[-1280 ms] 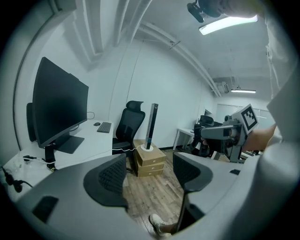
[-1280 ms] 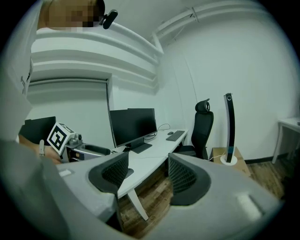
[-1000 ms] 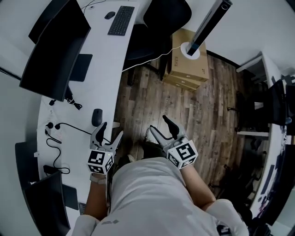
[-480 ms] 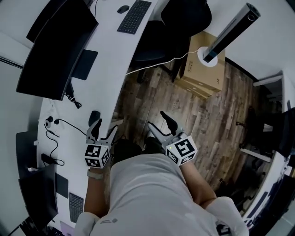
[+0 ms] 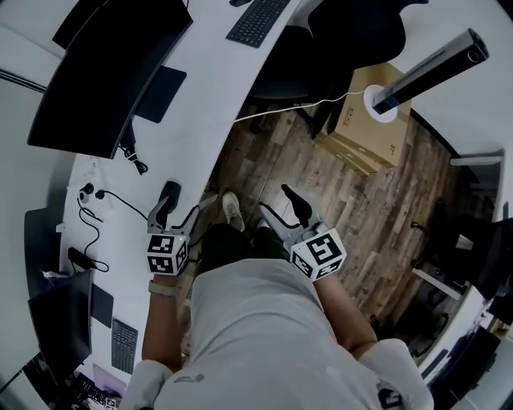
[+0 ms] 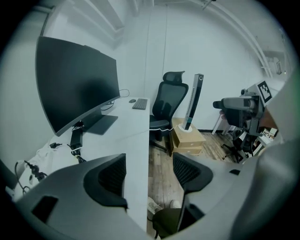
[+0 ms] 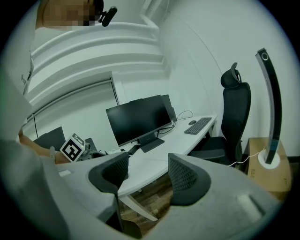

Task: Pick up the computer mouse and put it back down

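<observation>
Swinging in over the white desk (image 5: 200, 104) since a second ago, the left gripper (image 5: 178, 212) now has the computer mouse (image 5: 169, 194) just ahead of its left jaw; the mouse lies on the desk near the front edge, not gripped. The big black monitor (image 5: 104, 72) fills the desk's far side, with an office chair (image 5: 345, 32) beyond the edge. A cardboard box (image 5: 365, 144) on the wooden floor carries small print, too small to read. A keyboard (image 5: 258, 20) lies further along the desk. The left gripper's jaws are spread with only the desk edge between them. The right gripper (image 5: 276, 204), above the floor, is likewise spread and empty. Both marker cubes show only square black-and-white patterns, no words.
</observation>
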Action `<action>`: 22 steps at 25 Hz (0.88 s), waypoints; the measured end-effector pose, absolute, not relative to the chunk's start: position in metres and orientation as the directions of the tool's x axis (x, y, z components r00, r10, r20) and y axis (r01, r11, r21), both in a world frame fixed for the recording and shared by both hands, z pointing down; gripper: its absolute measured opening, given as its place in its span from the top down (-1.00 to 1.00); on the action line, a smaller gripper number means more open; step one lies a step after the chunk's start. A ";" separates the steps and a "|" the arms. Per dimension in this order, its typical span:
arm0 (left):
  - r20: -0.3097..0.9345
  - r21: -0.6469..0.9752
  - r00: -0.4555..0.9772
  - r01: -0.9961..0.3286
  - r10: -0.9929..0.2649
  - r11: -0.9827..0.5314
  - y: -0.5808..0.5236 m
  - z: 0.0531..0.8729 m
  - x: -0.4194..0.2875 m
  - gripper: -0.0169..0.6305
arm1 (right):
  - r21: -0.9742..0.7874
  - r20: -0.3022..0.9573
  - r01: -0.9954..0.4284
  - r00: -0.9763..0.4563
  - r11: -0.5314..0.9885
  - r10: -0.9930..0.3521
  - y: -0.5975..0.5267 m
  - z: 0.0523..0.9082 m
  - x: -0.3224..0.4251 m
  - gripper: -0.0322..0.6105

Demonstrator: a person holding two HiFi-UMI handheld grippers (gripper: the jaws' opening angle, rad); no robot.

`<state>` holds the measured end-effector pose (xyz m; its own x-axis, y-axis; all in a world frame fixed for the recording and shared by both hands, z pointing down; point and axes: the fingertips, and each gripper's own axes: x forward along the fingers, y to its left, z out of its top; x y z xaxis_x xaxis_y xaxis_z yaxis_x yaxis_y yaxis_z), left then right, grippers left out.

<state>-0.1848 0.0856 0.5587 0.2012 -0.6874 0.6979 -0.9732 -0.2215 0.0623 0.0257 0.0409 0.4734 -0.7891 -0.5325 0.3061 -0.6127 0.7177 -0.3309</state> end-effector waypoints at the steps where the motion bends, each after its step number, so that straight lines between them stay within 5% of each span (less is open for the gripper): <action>1: 0.707 0.063 0.194 -0.975 -0.681 -0.212 0.085 0.564 -0.192 0.02 | -0.331 0.313 -0.612 -0.789 0.718 -0.529 0.038 0.475 0.022 0.08; 22: 0.857 0.075 0.163 -0.978 -0.490 -0.195 0.083 0.686 -0.276 0.02 | -0.306 0.421 -0.649 -0.749 0.697 -0.512 -0.016 0.498 -0.042 0.08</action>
<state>-0.2762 0.0826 0.6855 0.1627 -0.4898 0.8565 -0.9781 -0.1945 0.0746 -0.0422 -0.0161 0.4985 -0.7486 -0.5118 0.4214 -0.6487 0.6968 -0.3060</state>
